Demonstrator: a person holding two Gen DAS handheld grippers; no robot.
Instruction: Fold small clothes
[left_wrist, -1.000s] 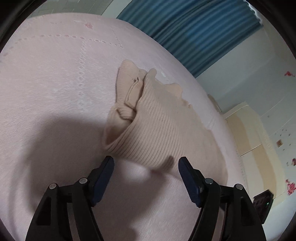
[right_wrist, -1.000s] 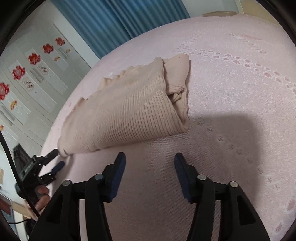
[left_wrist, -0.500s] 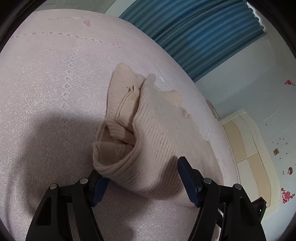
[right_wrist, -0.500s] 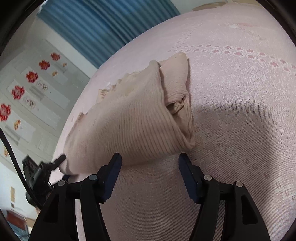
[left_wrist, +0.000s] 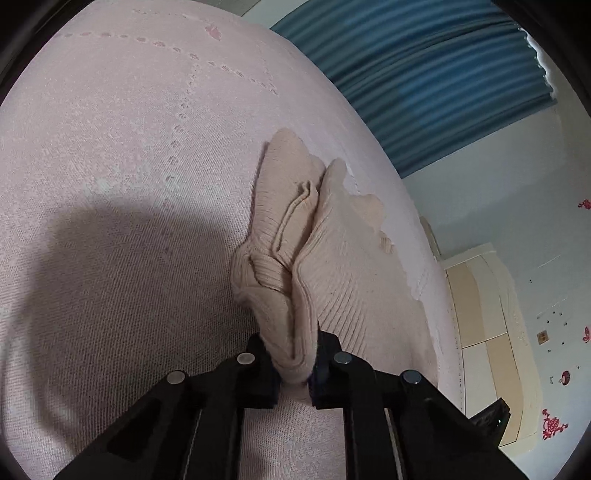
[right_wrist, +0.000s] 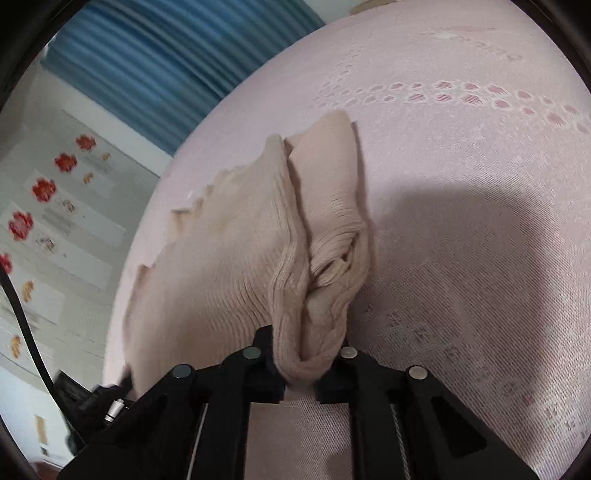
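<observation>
- Between the jaws of the left gripper (left_wrist: 294, 363), a bunched near corner of the beige ribbed knit sweater (left_wrist: 343, 266) was pinched; the jaws were drawn narrow, with several layers of knit squeezed between the pads.
- Between the jaws of the right gripper (right_wrist: 308, 369), the opposite near corner of the same sweater (right_wrist: 236, 251) was clamped in the same way, the fabric gathered into a thick roll at the pads.
- Just beyond each grip, stacked layers and a folded-in sleeve were seen, so more than one thickness was judged to be held at each corner.
- The garment was judged light, soft and limp: sagging between the two grips was to be expected, and the loose ribbing was likely to stretch if pulled hard.
- The knit surface was judged grippy rather than slippery, though an inner layer could be shed from a shallow pinch; a hold at the hemmed edges was judged soundest.
- The rest of the sweater lay spread on the pink patterned bedspread (left_wrist: 122, 177), with a blue curtain (left_wrist: 424, 81) beyond the bed.
</observation>
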